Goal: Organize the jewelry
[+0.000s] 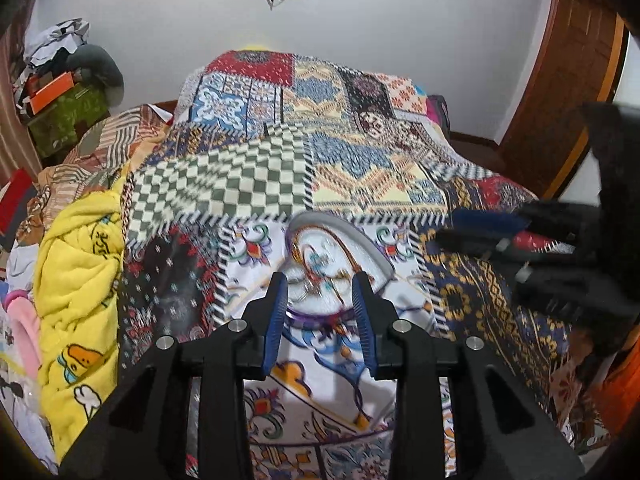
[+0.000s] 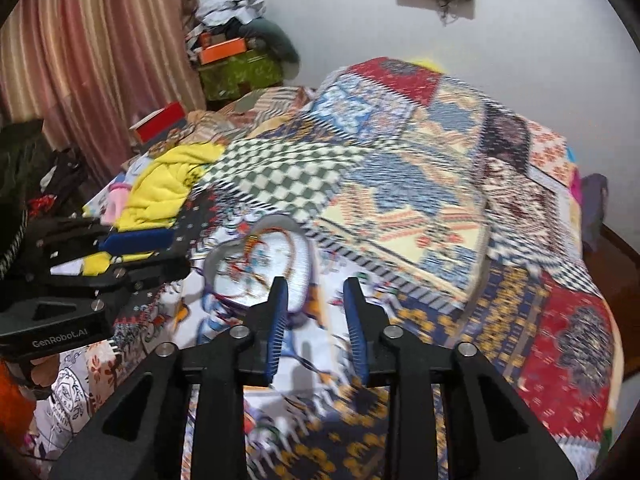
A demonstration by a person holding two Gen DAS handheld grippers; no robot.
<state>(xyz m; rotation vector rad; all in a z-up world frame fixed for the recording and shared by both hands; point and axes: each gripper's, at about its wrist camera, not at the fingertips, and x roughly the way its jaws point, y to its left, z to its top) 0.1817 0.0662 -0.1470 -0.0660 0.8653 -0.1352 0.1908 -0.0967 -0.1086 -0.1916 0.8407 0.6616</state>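
Lying on the patchwork bedspread [image 1: 248,184], a heart-shaped tray [image 1: 372,246] holds tangled jewelry [image 1: 320,276].
Left gripper [image 1: 320,312] and right gripper [image 2: 316,312] are both spread and empty, near it; a pinch could snag several strands or tip the tray on soft bedding.

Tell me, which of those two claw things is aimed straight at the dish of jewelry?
The left gripper: the grey-rimmed dish of jewelry sits right between its open fingers. The right gripper points past it, with the dish off to its left.
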